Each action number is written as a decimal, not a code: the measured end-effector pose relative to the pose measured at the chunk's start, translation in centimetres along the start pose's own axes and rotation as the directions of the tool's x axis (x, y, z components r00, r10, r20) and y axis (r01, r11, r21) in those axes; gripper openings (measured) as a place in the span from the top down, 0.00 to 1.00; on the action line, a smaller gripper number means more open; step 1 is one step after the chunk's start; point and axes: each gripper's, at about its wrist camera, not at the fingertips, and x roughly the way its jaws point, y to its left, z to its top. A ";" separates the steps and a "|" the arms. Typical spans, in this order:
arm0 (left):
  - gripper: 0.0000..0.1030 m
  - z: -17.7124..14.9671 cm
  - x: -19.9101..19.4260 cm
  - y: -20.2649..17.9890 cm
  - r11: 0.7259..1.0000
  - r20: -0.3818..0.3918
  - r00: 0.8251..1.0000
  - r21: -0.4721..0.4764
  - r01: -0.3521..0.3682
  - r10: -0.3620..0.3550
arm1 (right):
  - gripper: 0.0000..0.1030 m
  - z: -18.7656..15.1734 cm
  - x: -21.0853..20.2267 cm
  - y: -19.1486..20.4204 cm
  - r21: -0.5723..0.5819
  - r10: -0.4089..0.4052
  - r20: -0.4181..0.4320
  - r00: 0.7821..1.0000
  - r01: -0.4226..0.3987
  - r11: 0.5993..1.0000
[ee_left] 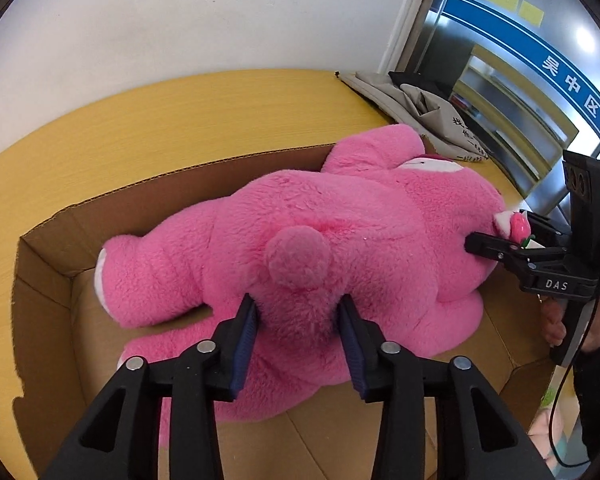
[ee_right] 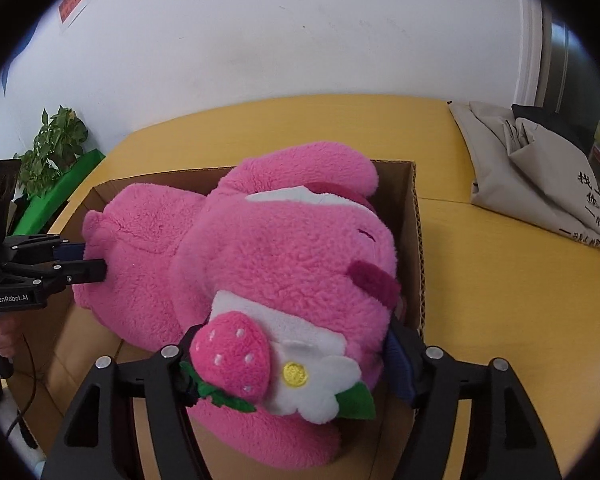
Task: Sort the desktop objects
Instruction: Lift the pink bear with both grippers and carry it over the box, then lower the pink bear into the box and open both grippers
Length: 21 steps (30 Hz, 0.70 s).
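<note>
A big pink plush bear (ee_left: pixel 340 208) lies face down in an open cardboard box (ee_left: pixel 140 200), its round tail turned up. My left gripper (ee_left: pixel 298 308) is shut on the plush's rump just below the tail, blue pads sunk into the fur. My right gripper (ee_left: pixel 480 244) holds the head end at the right. In the right wrist view the plush bear (ee_right: pixel 280 248) fills the box (ee_right: pixel 414 240). There my right gripper (ee_right: pixel 292 344) is shut on the head by its strawberry and white flower. My left gripper (ee_right: pixel 96 260) bites the far end.
The box stands on a yellow wooden table (ee_right: pixel 500 300) against a white wall. A folded grey fabric bag (ee_right: pixel 540 184) lies at the table's back right. A potted plant (ee_right: pixel 56 140) stands beyond the left edge. A person's hand (ee_left: pixel 552 324) holds the right gripper's handle.
</note>
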 end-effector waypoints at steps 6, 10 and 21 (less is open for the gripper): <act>0.22 -1.0 -7.5 -1.1 0.997 0.119 0.990 0.011 -0.077 0.075 | 0.20 -0.9 -6.8 1.0 0.014 0.059 0.067 0.996 -0.060 0.998; 0.00 -4.0 -15.2 -2.0 0.991 0.215 0.967 -0.013 -0.135 0.135 | 0.00 -2.8 -13.9 2.5 -0.010 0.096 0.176 0.980 -0.096 0.995; 0.00 -19.1 -26.4 -5.8 0.951 0.217 0.929 -0.144 -0.272 0.299 | 0.00 -13.2 -23.9 8.4 0.027 0.033 0.269 0.963 -0.042 0.999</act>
